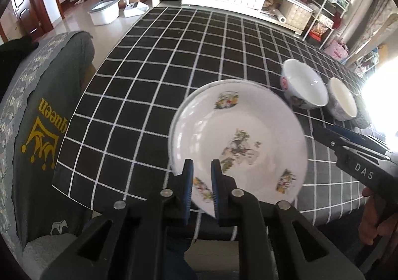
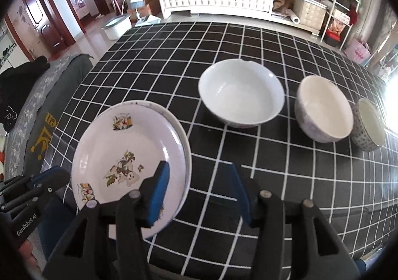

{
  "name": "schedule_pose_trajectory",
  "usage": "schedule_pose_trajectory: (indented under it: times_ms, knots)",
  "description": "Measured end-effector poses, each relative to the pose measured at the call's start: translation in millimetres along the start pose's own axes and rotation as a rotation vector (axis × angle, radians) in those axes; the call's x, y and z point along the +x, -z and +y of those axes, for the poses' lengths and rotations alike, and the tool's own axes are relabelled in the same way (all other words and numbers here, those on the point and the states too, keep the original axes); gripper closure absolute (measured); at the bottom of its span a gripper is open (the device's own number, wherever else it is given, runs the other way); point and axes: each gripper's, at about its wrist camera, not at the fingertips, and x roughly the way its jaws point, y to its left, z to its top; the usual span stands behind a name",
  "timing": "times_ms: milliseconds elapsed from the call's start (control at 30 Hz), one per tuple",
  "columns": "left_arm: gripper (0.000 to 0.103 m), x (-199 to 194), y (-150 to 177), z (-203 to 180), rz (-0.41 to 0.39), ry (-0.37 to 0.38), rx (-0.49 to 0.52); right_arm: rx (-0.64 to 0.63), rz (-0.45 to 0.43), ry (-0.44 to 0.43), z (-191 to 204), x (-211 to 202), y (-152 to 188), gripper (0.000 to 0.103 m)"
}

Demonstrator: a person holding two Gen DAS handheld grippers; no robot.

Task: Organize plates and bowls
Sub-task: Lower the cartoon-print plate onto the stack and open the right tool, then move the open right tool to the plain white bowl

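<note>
Your left tongs [image 1: 202, 189] pinch the near rim of the plate [image 1: 238, 140], tilting it over a second plate [image 2: 182, 135]; your right tongs [image 2: 199, 195] sit spread, bowls [image 2: 241, 93] ahead on the worktop [image 2: 273, 168], likely awaiting stacking

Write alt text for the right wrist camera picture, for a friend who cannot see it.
An open right gripper hovers over a black checked tablecloth. Ahead stand three empty bowls in a row: large white bowl, medium bowl, small patterned bowl. At left, the left gripper holds a flowered plate over a second plate.
</note>
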Motion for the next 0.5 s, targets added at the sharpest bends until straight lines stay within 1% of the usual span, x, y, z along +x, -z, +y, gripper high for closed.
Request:
schedule_pose_trajectory:
  times_ms: [133, 267, 400, 500]
  knots:
    - [0.086, -13, -4, -18, -0.027, 0.029, 0.044, -0.006, -0.032, 0.003, -12, -19, -2, 0.045]
    - [0.082, -26, -12, -42, -0.062, 0.059, 0.080, 0.000, -0.053, 0.003, -28, -39, -6, 0.044]
    - [0.082, -39, -22, -68, -0.089, 0.099, 0.123, 0.005, -0.072, 0.007, -41, -57, -12, 0.044]
    - [0.082, -44, -28, -84, -0.106, 0.101, 0.164, 0.038, -0.084, 0.001, -51, -66, -17, 0.044]
